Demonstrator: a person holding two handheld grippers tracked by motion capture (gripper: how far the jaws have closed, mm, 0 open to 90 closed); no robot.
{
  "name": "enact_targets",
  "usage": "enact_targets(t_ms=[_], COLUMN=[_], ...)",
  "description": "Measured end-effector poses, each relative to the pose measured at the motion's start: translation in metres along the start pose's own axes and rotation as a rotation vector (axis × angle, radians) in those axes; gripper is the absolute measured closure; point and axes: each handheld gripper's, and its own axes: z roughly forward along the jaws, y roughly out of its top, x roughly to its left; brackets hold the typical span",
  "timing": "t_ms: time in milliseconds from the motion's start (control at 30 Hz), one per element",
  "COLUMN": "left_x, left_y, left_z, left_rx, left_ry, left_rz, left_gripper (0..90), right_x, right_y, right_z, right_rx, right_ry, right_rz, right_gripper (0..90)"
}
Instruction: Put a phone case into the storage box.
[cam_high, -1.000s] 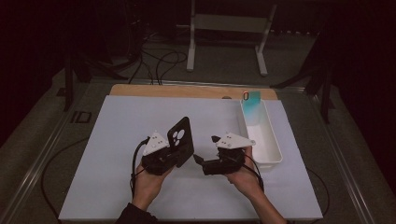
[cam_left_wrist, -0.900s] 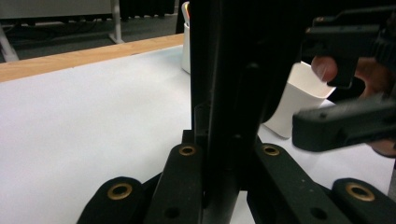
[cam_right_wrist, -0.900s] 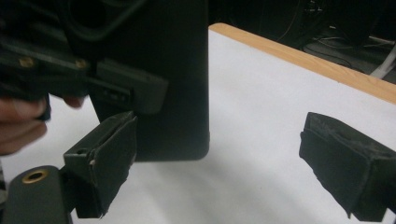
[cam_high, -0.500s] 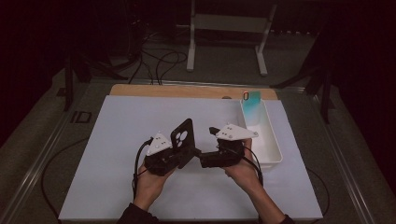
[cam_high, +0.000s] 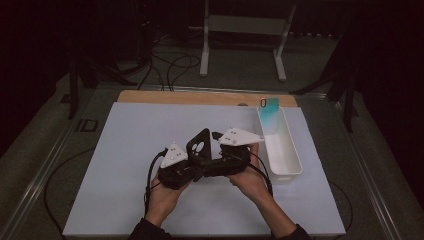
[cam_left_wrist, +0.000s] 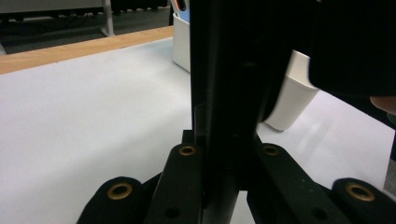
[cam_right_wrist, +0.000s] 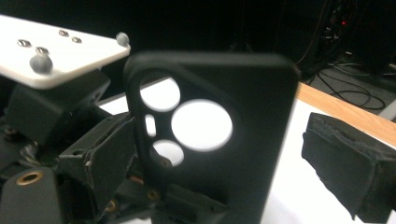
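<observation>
High view: a white mat (cam_high: 125, 165) on the table is noted, a white bin (cam_high: 285, 150) at its right edge, and near the front a black phone case (cam_high: 199, 146) held above the mat. The case is pinched at its lower end by the left gripper (cam_high: 192, 167), long axis upright, camera cutouts at the top. The right gripper (cam_high: 212, 162) is seen just beside it, one pad apart from the case, jaws seemingly spread. A square, mid-edge grip is judged best before the left lets go.
</observation>
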Motion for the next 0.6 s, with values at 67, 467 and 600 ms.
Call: enact_targets(t_ms=[67, 467, 600], left_x=[-0.0012, -0.0068, -0.0069], left_y=[-0.0002, -0.0006, -0.0006], left_z=[0.0004, 0.0044, 0.0047], left_rx=[0.001, 0.007, 0.005], left_ry=[0.003, 0.000, 0.002], left_rz=[0.005, 0.018, 0.019], left_gripper=[86.5, 86.2, 85.8], right_x=[0.0014, 0.0040, 0.0046], right_y=[0.0003, 0.0006, 0.0001], right_z=[0.0019, 0.0079, 0.0072], right_rx=[0.000, 0.010, 0.005], right_ry=[0.005, -0.028, -0.039], right_rz=[-0.001, 0.021, 0.019], right_gripper=[9.3, 12.1, 13.3])
